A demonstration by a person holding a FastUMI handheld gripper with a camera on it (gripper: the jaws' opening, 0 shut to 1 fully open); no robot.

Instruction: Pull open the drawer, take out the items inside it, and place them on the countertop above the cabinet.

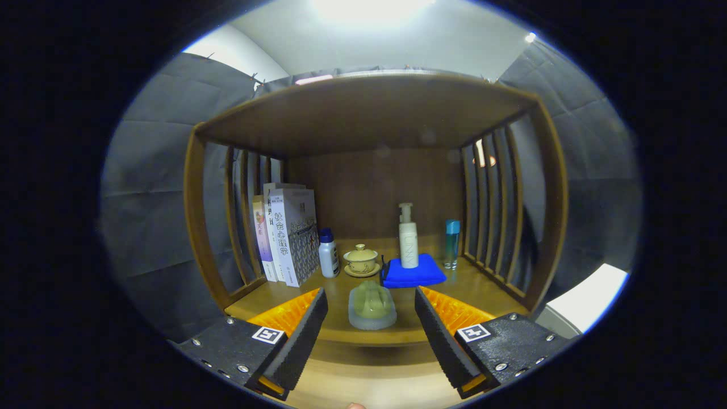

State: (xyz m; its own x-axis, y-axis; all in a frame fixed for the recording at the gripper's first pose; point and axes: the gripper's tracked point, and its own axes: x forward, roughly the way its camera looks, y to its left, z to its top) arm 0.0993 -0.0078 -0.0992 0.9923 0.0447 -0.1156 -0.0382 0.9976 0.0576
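My gripper is open, its fingers spread wide. Between the fingertips and a little ahead of them, a pale green carved ornament on a clear base rests near the front edge of the wooden countertop. Neither finger touches it; there is a gap on each side. Below the countertop's front edge lies a lighter wooden surface; I cannot tell whether it is the drawer.
Further back on the countertop stand some books, a small white bottle, a lidded tea cup, a pump bottle on a blue cloth and a slim teal bottle. Slatted sides and a top board enclose it.
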